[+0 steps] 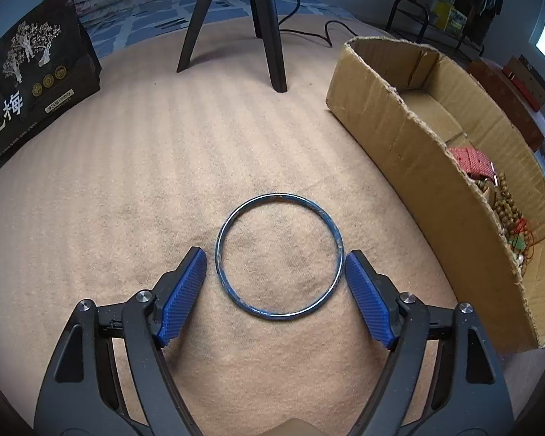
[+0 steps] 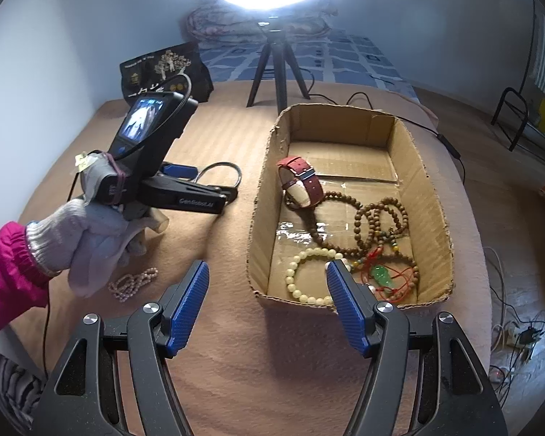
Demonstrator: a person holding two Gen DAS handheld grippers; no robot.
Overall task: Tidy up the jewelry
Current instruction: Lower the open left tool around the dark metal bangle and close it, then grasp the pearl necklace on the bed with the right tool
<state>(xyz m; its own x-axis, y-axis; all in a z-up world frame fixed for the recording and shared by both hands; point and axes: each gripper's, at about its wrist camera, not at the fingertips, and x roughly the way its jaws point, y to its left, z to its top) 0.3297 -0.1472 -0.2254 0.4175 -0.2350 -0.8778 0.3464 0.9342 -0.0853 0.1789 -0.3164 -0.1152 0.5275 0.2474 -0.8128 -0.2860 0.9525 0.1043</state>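
On the tan blanket, the thin blue metal bangle (image 1: 279, 255) lies flat between and just ahead of the left gripper (image 1: 275, 267), whose jaws are spread; probably not touching. The right gripper (image 2: 267, 279), also spread, hovers near the cardboard box (image 2: 432, 196).

Count, both views:

- Hand-held grippers: 2, the left (image 1: 275, 259) and the right (image 2: 267, 272).
- Bangle (image 1: 279, 255): 1, blue, flat on the tan surface.
- Box (image 2: 432, 196): 1, cardboard, open top.
- Watch (image 2: 301, 181): 1, red strap, in the box.
- Pale bead bracelet (image 2: 310, 275): 1, in the box.
- Brown bead strands (image 2: 381, 218): several loops, tangled; exact number cannot be told.
- Green pendant (image 2: 380, 275): 1, on red cord.
- Pinkish bead strand (image 2: 133, 284): 1, outside the box.
- Black bag (image 1: 32, 72): 1.
- Tripod (image 2: 277, 69): 1, three legs.
- Gloved hand (image 2: 94, 232): 1.
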